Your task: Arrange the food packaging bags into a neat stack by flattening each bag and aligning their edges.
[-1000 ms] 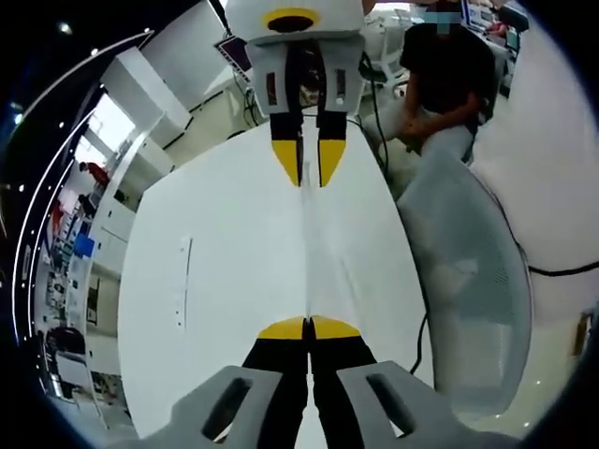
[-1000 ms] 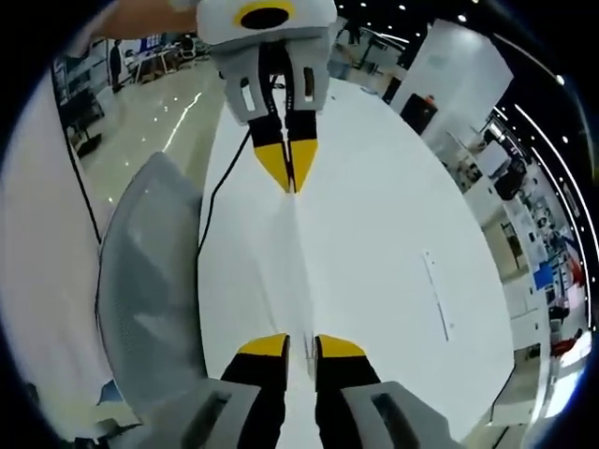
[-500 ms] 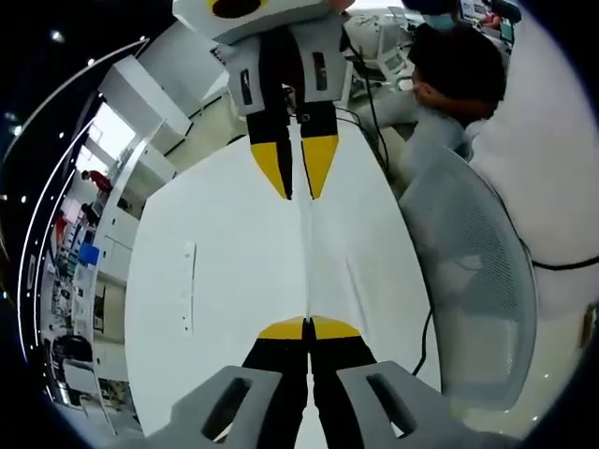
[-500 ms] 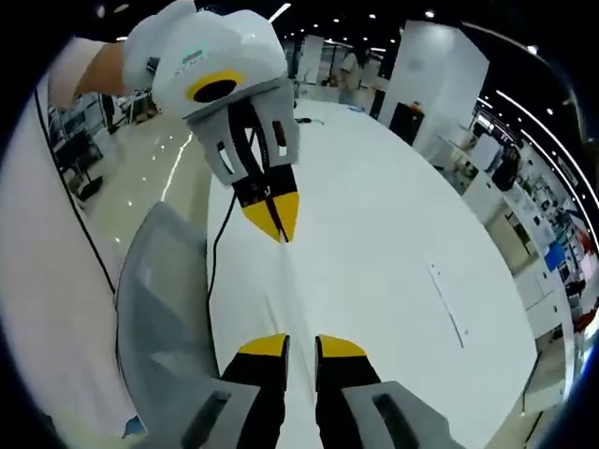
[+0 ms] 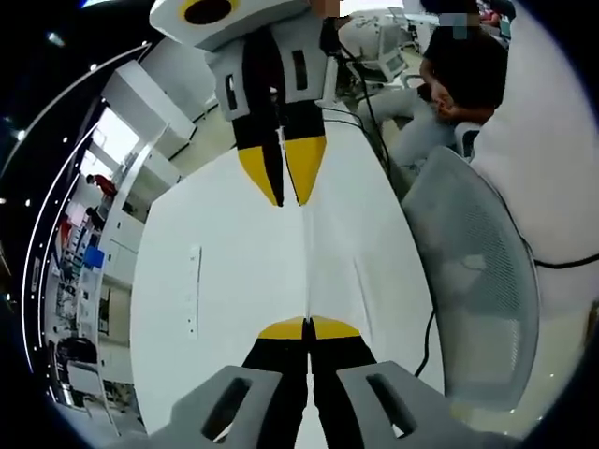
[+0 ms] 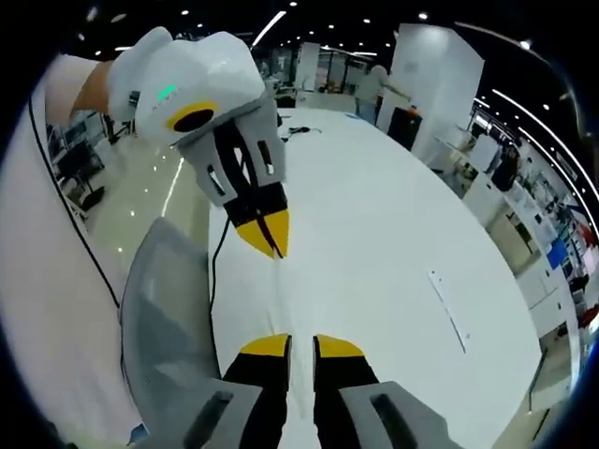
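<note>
A long white table carries everything here, its top running away from twelve to six o'clock in the left gripper view. A white bag lies flat on it near the middle, showing as little more than faint edges and a crease against the white top. At about nine o'clock a narrow white strip lies on the tabletop, well apart from the bag. In the right gripper view the same strip sits at about three o'clock.
</note>
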